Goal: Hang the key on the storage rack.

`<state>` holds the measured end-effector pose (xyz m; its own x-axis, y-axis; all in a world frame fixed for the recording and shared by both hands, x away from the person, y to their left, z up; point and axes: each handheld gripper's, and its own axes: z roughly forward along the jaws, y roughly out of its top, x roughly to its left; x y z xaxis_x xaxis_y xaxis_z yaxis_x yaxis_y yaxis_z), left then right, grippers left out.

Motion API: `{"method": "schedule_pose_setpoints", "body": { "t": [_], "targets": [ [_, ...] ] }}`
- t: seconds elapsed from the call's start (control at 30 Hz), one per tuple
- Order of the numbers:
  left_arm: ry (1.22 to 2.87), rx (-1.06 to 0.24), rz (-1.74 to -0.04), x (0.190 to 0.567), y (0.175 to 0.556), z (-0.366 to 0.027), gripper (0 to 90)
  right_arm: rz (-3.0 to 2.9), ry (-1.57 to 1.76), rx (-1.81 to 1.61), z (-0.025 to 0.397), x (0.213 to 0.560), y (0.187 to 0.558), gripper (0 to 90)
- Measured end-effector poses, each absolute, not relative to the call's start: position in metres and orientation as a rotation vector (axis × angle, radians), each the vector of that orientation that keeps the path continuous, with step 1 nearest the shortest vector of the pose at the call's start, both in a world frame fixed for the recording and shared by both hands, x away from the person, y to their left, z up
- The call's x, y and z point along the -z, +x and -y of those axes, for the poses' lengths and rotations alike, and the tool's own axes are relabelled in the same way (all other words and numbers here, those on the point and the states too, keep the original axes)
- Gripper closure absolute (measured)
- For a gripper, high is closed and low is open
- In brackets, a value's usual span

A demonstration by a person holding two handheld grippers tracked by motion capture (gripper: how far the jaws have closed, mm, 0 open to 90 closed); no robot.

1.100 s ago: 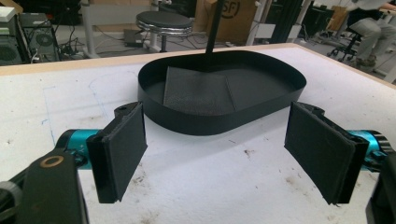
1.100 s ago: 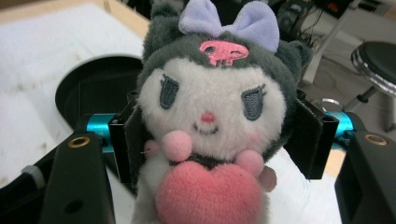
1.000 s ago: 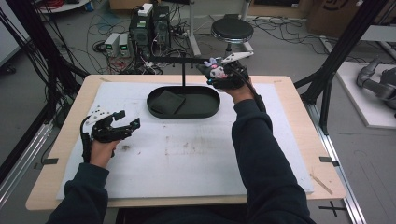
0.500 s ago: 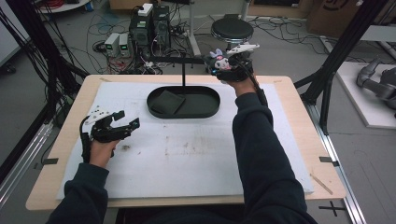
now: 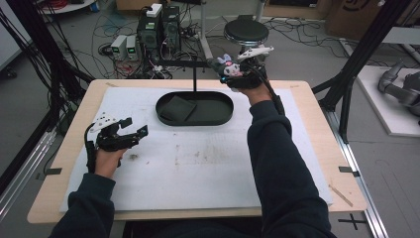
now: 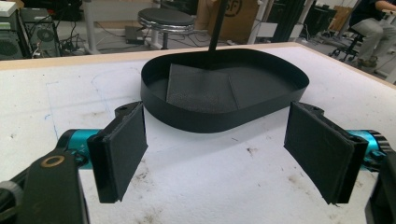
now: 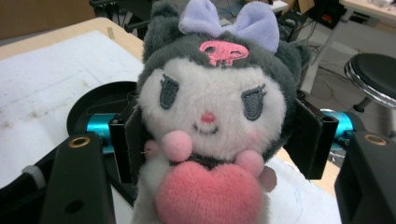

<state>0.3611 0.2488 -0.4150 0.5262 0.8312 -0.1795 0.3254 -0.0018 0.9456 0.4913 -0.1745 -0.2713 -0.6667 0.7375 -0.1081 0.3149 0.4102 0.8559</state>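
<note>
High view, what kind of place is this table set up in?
Probably a robotics lab or workshop: computer towers and tangled cables on the floor, black frame posts around the table.

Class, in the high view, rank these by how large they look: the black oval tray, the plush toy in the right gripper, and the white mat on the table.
1. white mat
2. black oval tray
3. plush toy, clamped in the right gripper and held above the table, hence nearer the camera, yet plainly smallest.

Small plush doll, grey and white, lilac bow on top, pink skull mark on the forehead, pink heart held at the chest; upright, clamped at both sides of the head, raised just beyond the far rim of the black oval tray
</note>
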Motion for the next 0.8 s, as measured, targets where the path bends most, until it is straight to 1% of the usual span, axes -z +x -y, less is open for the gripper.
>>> {"method": "schedule_pose_setpoints", "body": {
  "t": [0.37,0.5,0.67,0.7,0.8],
  "targets": [
    [1.579,-0.536,-1.021,0.415,0.361,-0.249,20.8,-2.140,0.977,-1.088,0.181,0.280,0.505,32.3],
    [1.577,-0.533,-1.021,0.415,0.361,-0.250,20.8,-2.124,0.980,-0.966,0.184,0.284,0.506,32.3],
    [1.580,-0.533,-1.021,0.415,0.361,-0.250,20.8,-2.164,1.039,-0.860,0.190,0.301,0.510,32.5],
    [1.578,-0.535,-1.023,0.415,0.361,-0.249,20.8,-2.192,1.063,-0.830,0.189,0.312,0.512,32.7],
    [1.584,-0.534,-1.023,0.416,0.362,-0.250,20.8,-2.226,1.058,-0.798,0.185,0.322,0.515,32.9]
  ]
}}
